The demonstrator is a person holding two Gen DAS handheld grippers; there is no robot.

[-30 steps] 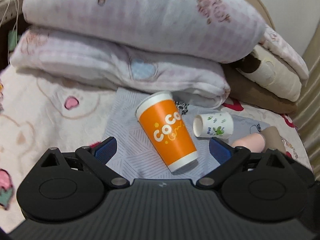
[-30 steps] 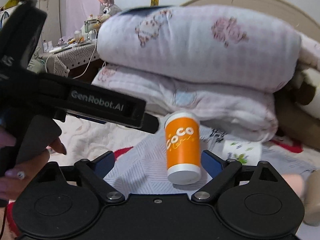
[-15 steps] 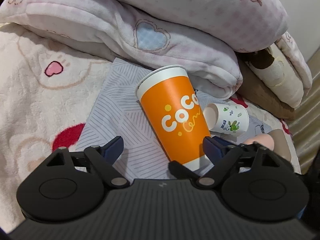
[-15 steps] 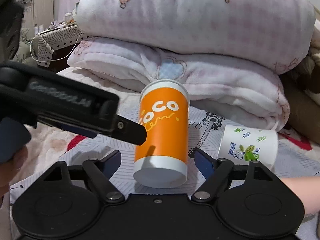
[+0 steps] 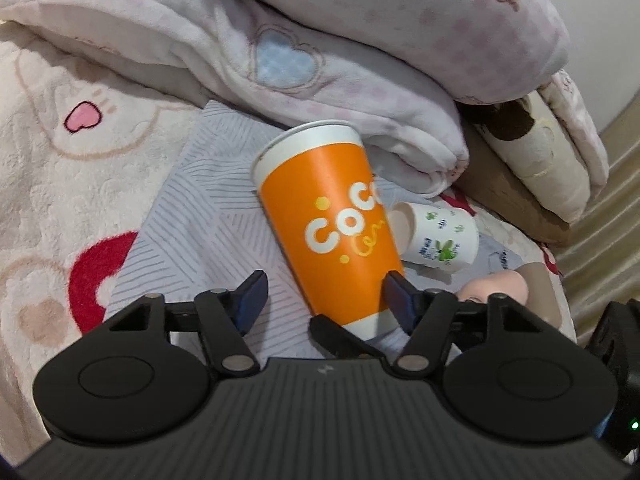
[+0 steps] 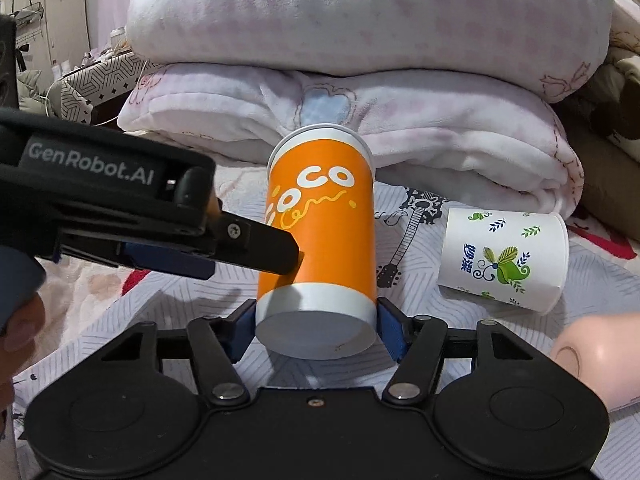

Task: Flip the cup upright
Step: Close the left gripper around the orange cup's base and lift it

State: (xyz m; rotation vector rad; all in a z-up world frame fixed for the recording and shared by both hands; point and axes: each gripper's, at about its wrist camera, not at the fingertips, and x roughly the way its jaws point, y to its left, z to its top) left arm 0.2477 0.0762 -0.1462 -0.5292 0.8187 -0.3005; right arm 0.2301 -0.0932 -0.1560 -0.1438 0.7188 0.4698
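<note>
An orange paper cup (image 6: 320, 240) shows white letters "COCO". The black left hand-held gripper (image 6: 280, 256) carries "GenRobot.AI" in pale lettering. Blue characters on a small white cup (image 6: 504, 260) are unreadable.

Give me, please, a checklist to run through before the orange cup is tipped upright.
1. Orange cup base between the pads of the right gripper: ok.
2. Right grip firmly closed on it: cannot tell.
3. Left gripper open, straddling the cup's body: ok.
4. White cup apart from the orange one: ok.
5. Rim free of the folded blanket behind: cannot tell.
</note>
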